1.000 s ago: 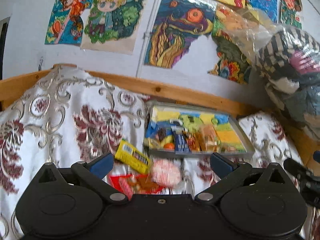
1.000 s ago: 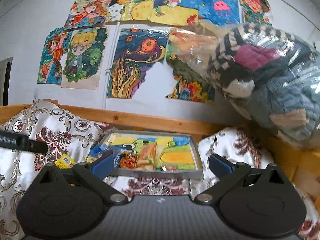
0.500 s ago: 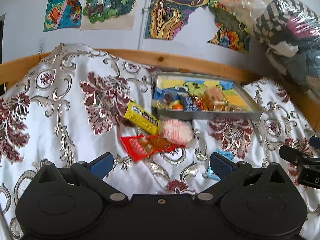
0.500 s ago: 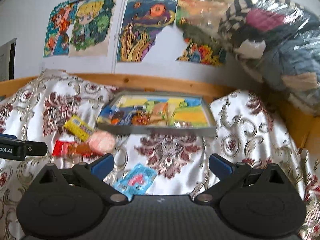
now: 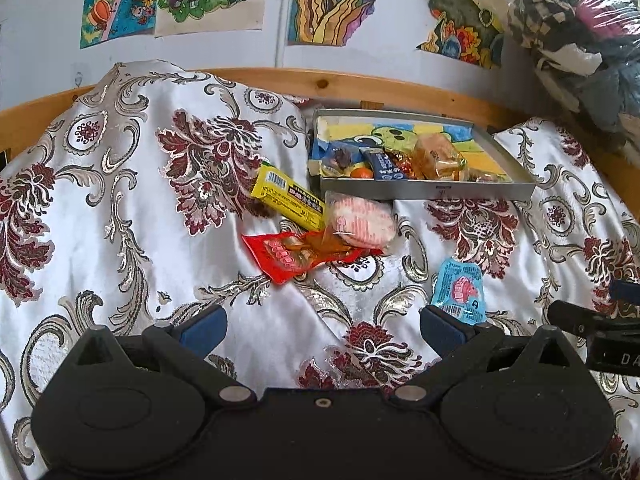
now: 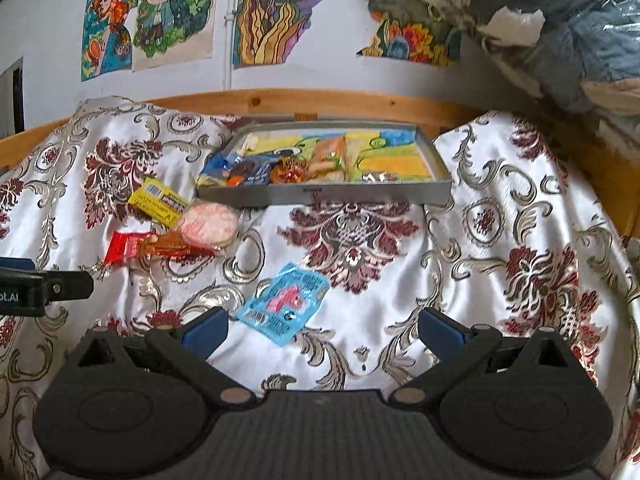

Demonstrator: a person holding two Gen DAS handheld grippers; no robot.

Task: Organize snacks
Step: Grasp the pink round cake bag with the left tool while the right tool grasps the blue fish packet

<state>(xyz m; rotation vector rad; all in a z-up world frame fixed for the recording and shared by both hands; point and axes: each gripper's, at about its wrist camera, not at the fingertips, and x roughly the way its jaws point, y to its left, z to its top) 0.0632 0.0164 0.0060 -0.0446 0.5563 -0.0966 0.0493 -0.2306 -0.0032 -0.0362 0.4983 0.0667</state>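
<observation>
- The left gripper (image 5: 322,326) and the right gripper (image 6: 322,326) are both being held spread wide and empty above the white satin bedspread with red floral pattern (image 5: 120,216)
- The shallow grey metal tray with a cartoon-printed floor (image 6: 440,194) is lying near the wooden rail, some snacks already inside
- Four snacks are lying loose: a yellow wrapped bar (image 5: 288,197), a round pink-striped cake in clear wrap (image 5: 362,222), a red flat sachet (image 5: 286,256) and a light blue flat packet (image 6: 285,304)
- The blue packet, nearest the right gripper, is probably being targeted; being flat on soft cloth, it is best pinched by one edge so no fabric is being caught
</observation>
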